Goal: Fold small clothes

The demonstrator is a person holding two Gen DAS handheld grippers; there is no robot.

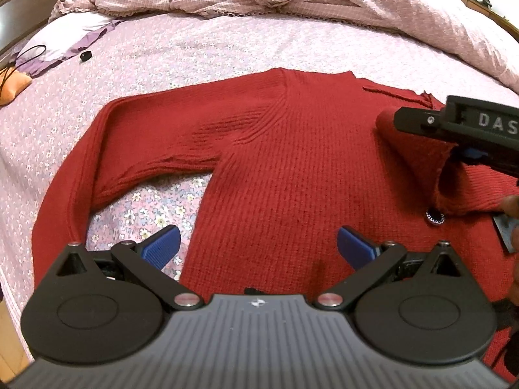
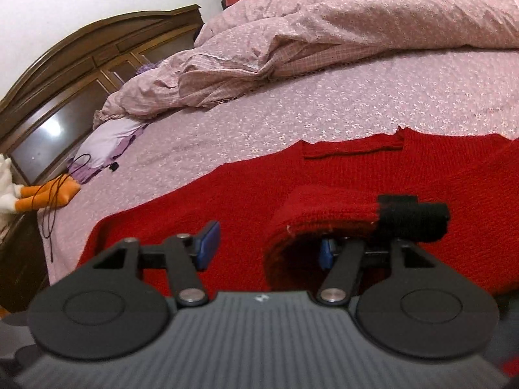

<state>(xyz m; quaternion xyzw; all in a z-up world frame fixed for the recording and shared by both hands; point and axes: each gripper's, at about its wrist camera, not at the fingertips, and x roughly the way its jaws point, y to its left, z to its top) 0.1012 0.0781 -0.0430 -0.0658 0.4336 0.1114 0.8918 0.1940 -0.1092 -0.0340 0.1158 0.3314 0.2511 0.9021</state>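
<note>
Left wrist view shows the red sweater spread flat on the floral bedsheet, one sleeve stretched out to the sweater's left. The left gripper hangs over the sweater's lower hem with its jaws wide apart, holding nothing. At the sweater's right side, the right gripper has the other sleeve's cuff draped over it and lifted off the body. In the right wrist view its jaws stand apart, the cuff hanging over one finger. Beyond the sweater lies a rumpled pink duvet.
</note>
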